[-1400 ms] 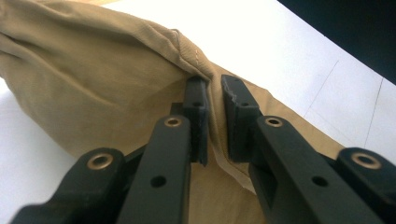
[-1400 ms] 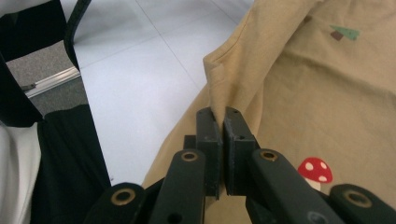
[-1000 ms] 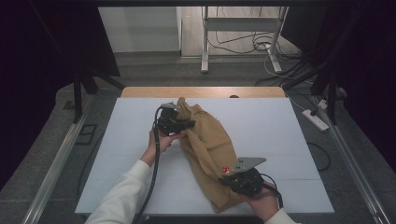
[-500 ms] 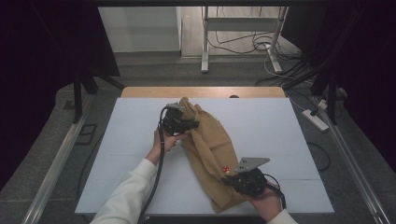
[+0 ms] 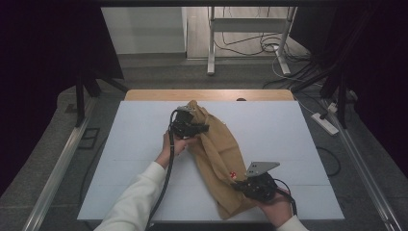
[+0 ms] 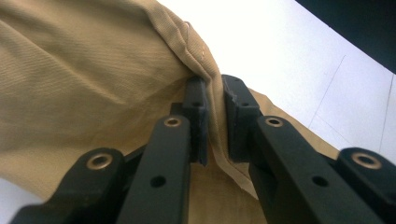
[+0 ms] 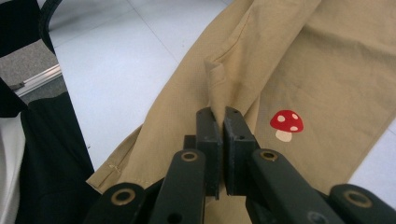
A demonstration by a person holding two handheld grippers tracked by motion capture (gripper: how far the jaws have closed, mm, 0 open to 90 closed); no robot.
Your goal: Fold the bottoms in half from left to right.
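Jaws pinching tan garment (image 5: 216, 154), white table (image 5: 288, 130)

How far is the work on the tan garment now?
Done: both grips are made. The left hand-held gripper pinches a seam of the tan garment; the right hand-held gripper pinches a fold beside the mushroom print. Left: the garment is crumpled on the white table, not yet spread or folded.

A white table (image 5: 298, 139) stands on grey floor (image 5: 57, 159); behind it a metal frame (image 5: 210, 38) (cables (image 5: 269, 48) trailing) and dark curtains (image 5: 43, 43).
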